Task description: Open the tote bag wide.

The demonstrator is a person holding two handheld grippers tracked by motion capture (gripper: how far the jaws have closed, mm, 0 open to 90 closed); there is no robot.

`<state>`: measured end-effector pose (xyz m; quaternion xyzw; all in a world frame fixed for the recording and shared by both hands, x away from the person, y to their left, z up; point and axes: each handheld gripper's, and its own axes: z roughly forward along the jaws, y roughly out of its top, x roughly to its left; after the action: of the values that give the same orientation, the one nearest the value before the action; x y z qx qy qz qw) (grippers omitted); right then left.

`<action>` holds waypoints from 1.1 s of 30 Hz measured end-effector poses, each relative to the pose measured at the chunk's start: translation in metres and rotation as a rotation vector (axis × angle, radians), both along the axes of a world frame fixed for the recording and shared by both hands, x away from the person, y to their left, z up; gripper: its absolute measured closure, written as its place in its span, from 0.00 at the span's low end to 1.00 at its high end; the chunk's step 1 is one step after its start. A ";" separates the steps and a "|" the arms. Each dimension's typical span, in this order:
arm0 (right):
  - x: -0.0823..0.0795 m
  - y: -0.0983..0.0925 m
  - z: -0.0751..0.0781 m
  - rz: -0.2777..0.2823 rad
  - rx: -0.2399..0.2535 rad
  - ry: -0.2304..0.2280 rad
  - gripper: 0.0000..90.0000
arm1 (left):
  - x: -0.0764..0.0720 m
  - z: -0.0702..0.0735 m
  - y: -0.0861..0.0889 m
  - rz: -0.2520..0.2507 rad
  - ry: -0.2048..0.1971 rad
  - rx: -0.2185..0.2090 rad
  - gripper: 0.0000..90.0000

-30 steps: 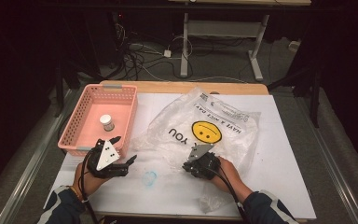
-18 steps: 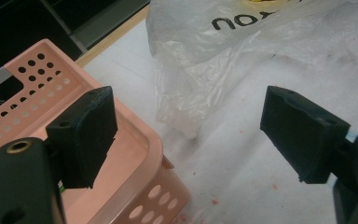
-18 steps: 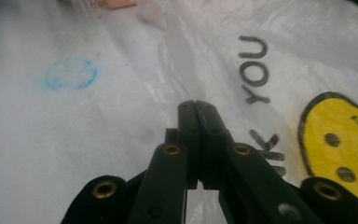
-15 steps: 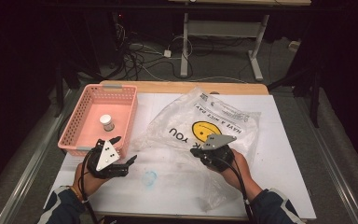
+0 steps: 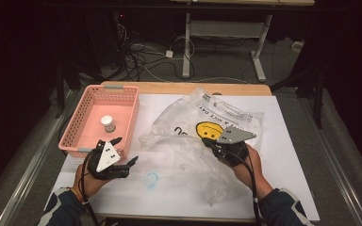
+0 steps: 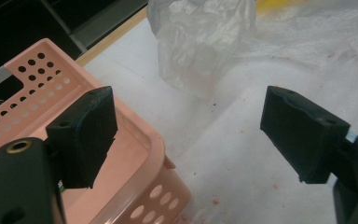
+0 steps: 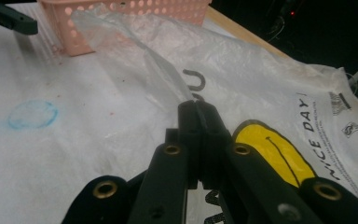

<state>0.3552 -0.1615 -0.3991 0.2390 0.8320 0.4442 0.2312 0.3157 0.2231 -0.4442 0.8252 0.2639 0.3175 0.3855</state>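
A pink perforated basket (image 5: 78,127) sits at the table's left side, partly over the white sheet (image 5: 287,155) that covers most of the wooden tabletop (image 5: 179,88). In the basket stands 1 small white-capped jar (image 5: 107,123), upright and apart from the walls. A faint blue ring mark (image 5: 151,179) lies on the sheet near the front edge. Beyond the table, dark cables (image 5: 141,61) tangle on the floor beside a grey desk frame (image 5: 226,33).
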 end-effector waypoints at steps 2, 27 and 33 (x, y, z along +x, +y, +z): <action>-0.001 -0.002 0.002 -0.003 0.006 -0.007 1.00 | 0.000 0.001 0.000 0.000 0.000 -0.002 0.21; -0.006 -0.007 0.035 -0.037 0.062 -0.179 1.00 | 0.002 0.019 0.019 0.102 -0.061 -0.057 0.23; -0.006 -0.010 0.038 -0.054 0.081 -0.198 1.00 | 0.010 0.027 0.028 0.138 -0.047 -0.077 0.23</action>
<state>0.3488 -0.1717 -0.3613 0.2255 0.7797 0.4926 0.3140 0.3260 0.2514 -0.4175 0.7818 0.3233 0.3521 0.4003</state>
